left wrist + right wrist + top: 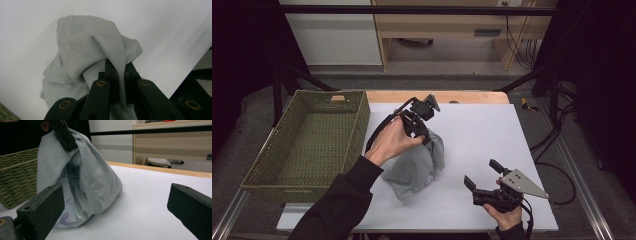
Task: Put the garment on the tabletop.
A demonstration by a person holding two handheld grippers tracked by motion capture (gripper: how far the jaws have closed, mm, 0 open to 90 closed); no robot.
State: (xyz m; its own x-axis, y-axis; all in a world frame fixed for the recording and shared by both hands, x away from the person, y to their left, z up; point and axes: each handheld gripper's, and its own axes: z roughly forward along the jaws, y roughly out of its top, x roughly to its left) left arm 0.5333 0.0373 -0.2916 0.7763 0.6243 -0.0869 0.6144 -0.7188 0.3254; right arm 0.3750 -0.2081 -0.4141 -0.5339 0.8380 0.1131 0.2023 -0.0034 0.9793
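A pale grey cloth (417, 167) hangs in a bunch over the middle of the white table, its lower part resting on the surface. My left gripper (424, 135) is shut on the cloth's top edge and holds it up; in the left gripper view the cloth (92, 47) is pinched between the black jaws (120, 75). In the right gripper view the cloth (85, 177) shows a faint printed pattern on its inner side. My right gripper (484, 175) is open near the table's front right, apart from the cloth, with nothing between its jaws (115, 202).
A green woven basket (272, 170) stands at the table's left side, next to the left forearm. The white table (492, 130) has bare surface to the right of the cloth. A wooden edge (472, 96) runs along the far side.
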